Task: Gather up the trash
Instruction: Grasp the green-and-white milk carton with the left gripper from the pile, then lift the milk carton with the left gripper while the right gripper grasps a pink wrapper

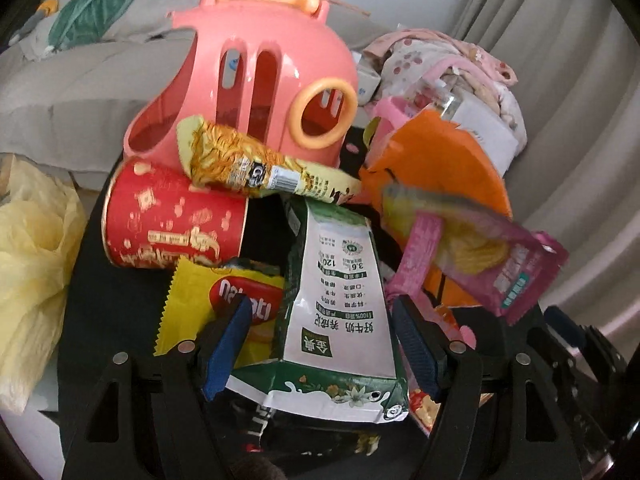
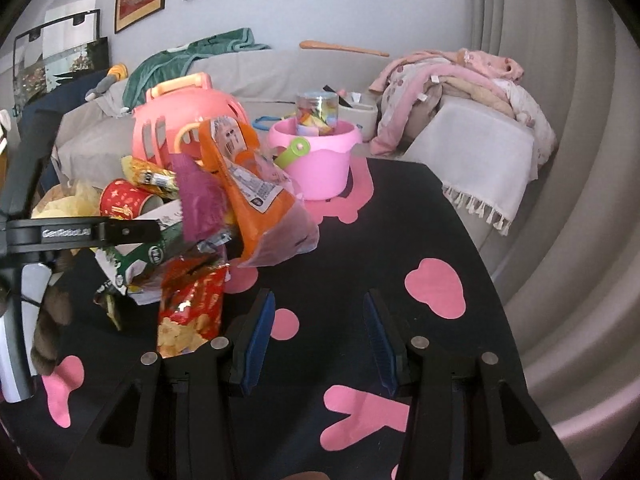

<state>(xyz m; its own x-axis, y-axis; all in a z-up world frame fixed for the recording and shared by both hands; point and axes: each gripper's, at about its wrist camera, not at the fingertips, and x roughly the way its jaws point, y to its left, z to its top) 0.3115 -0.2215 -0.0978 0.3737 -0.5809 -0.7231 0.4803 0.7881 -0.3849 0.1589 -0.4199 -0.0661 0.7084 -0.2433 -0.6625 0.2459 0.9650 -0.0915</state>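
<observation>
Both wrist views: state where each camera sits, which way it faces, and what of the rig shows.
Left wrist: on the left gripper, angled down over the trash pile, open fingers straddling the green-white milk bag.
Right wrist: on the right gripper, angled down at the black table, fingers open, nothing between.
Shared: orange bag, red cup, pink carrier.

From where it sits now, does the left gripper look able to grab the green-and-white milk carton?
Probably yes. The left gripper is open with the milk carton lying between its pads on top of the pile; only the yellow wrapper crowds one finger.
</observation>
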